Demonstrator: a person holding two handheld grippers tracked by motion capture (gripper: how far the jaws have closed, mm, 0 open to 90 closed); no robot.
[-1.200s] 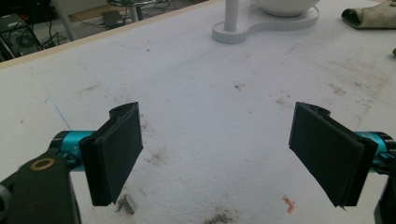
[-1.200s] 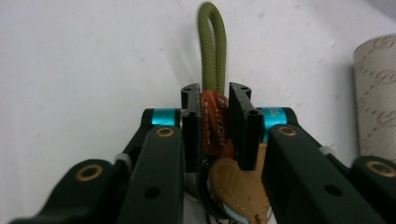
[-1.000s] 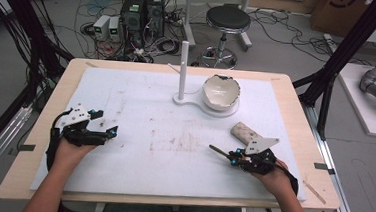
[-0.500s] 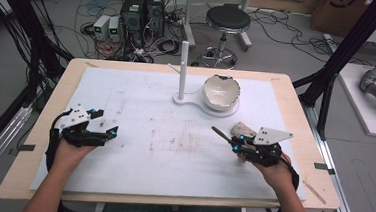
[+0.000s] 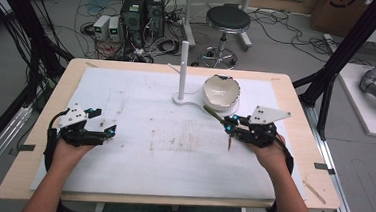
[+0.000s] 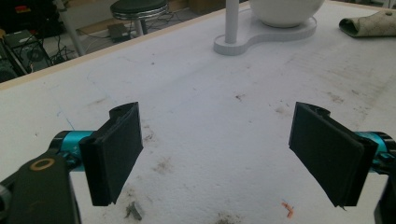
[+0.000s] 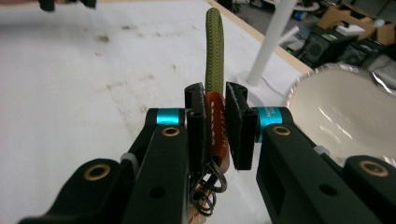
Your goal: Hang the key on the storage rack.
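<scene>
- Woven olive cord loop (image 7: 214,51), matt and ribbed, joined to a smooth glossy brown leather tab (image 7: 218,135) with white stitching and metal rings.
- Glossy white ceramic bowl (image 5: 220,92), just beside the cord.
- Matt, stained white sheet (image 5: 139,132) over pale wood table (image 5: 296,101) beneath bowl.
- Matt black rubbery pads (image 6: 116,151), anodised blue metal collars.

L tongs (image 6: 229,154) wide open, nothing btwn the jaws. Black pads (image 6: 116,154) at lower left and lower right of frame, angled outward, teal collars behind them. Below: white table (image 6: 196,93) cover, scuffed, w/ brown smudges and bits of debris; small orange scrap (image 6: 287,210) near bottom right of centre. Top centre: white stand base (image 6: 243,44) w/ upright post (image 6: 232,18), white bowl (image 6: 285,11) sitting on its right lobe. Top right corner: beige cloth-like item (image 6: 371,23) lying flat, can't tell what. Top left: black stool (image 6: 137,7) and cables on floor past table edge.
</scene>
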